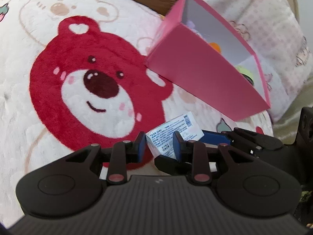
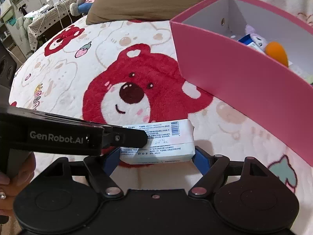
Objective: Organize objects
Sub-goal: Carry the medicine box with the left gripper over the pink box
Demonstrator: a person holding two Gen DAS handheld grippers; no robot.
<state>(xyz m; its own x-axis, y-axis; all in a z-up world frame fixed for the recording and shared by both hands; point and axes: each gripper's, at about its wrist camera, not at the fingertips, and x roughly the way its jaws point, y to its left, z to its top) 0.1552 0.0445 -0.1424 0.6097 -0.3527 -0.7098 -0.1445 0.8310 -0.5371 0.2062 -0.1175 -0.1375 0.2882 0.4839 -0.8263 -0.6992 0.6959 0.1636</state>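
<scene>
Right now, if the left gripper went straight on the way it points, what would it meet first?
Probably the bear blanket. The left gripper, shut on the white packet, aims down at it, and the pink box sits off to the right. Depth is hard to judge.

The pink box (image 2: pixel 234 74) walls off the right; the bear blanket (image 2: pixel 78 78) lies open leftward.

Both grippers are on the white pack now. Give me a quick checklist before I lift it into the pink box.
1. Left gripper shut on the pack: ok.
2. Right gripper pads at both pack ends: ok; firm hold: cannot tell.
3. Pink box open at the top: ok.
4. Free room in the box beside the orange toy: ok.
5. Pack clear of the blanket: cannot tell.
</scene>
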